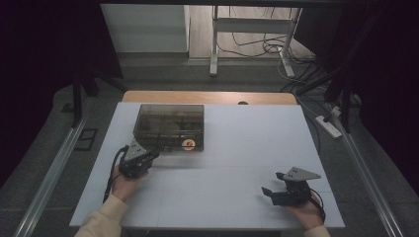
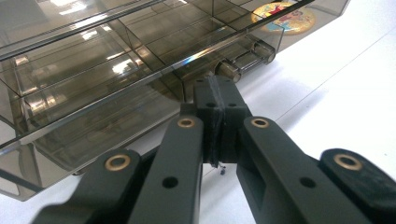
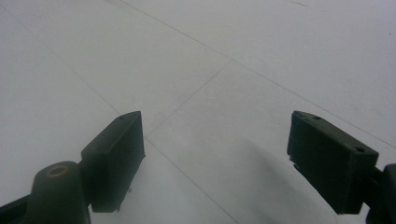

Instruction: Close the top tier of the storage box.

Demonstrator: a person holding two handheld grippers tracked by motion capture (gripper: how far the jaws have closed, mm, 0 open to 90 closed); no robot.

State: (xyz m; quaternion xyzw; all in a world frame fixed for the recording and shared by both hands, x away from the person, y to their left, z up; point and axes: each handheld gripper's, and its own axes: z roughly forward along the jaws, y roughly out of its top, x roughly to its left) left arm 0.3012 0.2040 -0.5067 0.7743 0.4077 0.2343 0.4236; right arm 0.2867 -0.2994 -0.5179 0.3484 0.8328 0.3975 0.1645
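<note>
My left claw [image 1: 154,156] sits at the near left corner of the smoky see-through box [image 1: 169,126], and its jaws are clenched together with nothing between them. In the left gripper view the two black pads [image 2: 219,109] press flat against each other, their tips just beside the box's near edge, close to a small clear latch [image 2: 245,58] that sticks out from the front wall. I cannot tell whether the tips touch the plastic or stop just short of it. The box rests on the white surface [image 1: 237,163], toward its far left part, with its lid down. Through the tinted lid I see dividers that split the inside into several compartments. A round sticker [image 1: 188,144] in red and yellow sits at the box's near right corner.

My right claw [image 1: 268,191] lies well apart from the box, low over the near right part of the surface, held in my right hand [image 1: 306,210]. Its jaws are spread wide and released, gripping nothing. In the right gripper view only bare white surface crossed by thin seam lines lies between the two pads. My left hand [image 1: 123,185] holds the left claw from behind, the pale sleeve [image 1: 101,222] reaching in from the near edge.
</note>
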